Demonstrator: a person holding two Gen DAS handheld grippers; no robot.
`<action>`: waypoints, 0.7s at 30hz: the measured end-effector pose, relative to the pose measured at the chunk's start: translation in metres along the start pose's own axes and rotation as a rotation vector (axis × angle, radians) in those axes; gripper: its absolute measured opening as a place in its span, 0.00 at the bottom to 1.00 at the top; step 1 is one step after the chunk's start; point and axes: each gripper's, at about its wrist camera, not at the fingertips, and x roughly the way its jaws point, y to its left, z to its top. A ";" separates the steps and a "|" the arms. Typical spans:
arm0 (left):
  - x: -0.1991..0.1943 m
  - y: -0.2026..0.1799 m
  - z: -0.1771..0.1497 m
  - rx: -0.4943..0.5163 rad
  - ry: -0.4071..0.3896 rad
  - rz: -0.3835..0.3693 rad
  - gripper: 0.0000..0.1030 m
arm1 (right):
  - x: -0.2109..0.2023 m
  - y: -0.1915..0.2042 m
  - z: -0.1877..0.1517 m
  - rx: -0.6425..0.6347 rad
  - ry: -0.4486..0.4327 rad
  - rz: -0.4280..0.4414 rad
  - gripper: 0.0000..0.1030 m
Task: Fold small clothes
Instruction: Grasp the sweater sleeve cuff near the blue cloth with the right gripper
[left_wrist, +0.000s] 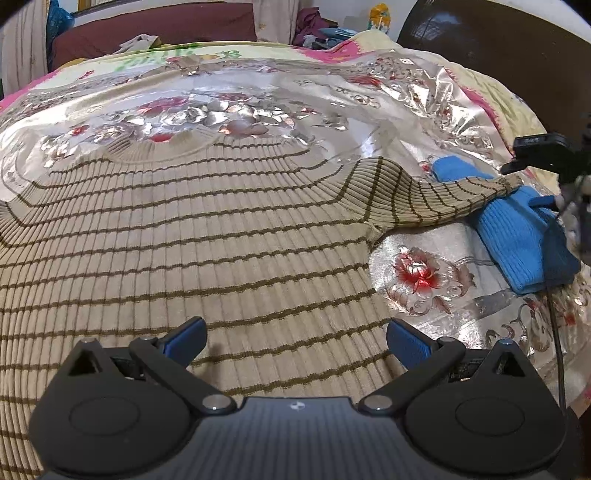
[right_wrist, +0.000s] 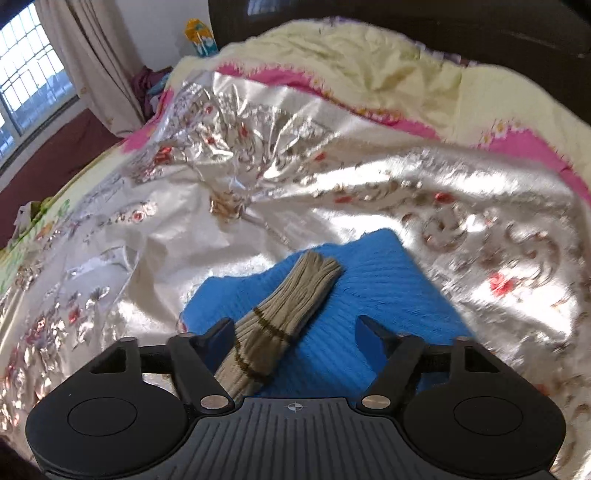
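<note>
The striped beige sweater (left_wrist: 177, 236) lies spread flat, front up, on the silvery floral bedcover (left_wrist: 424, 280), its neckline toward the far side and its body filling the near ground of the left wrist view. One sleeve (left_wrist: 450, 199) runs out sideways to the right of the body, its long axis roughly across the bed, and the cuff end (right_wrist: 295, 299) rests on top of a folded blue knit garment (right_wrist: 384, 280). That cuff lies directly ahead of the right gripper (right_wrist: 293, 332), slanting from near its left finger away to the upper right; the right hand is plainly the nearer one to the sleeve. The right gripper stands wide open, gripping nothing; the sleeve passes close beside its left finger, and contact there cannot be confirmed. The left gripper (left_wrist: 295, 341) hovers over the sweater's lower body, near its right side edge, likewise wide open and empty. Judgement: the sleeve is not yet folded inward, and the likely next move is for the right gripper to close on the cuff.
</note>
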 end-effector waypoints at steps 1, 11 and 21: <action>0.000 0.000 0.000 0.001 0.001 -0.002 1.00 | 0.005 0.001 0.000 0.005 0.018 -0.003 0.56; -0.003 0.009 -0.005 -0.038 0.007 -0.012 1.00 | 0.009 -0.024 -0.002 0.184 0.048 0.138 0.18; -0.008 0.016 -0.010 -0.050 0.014 -0.006 1.00 | -0.001 -0.016 -0.005 0.182 -0.005 0.211 0.09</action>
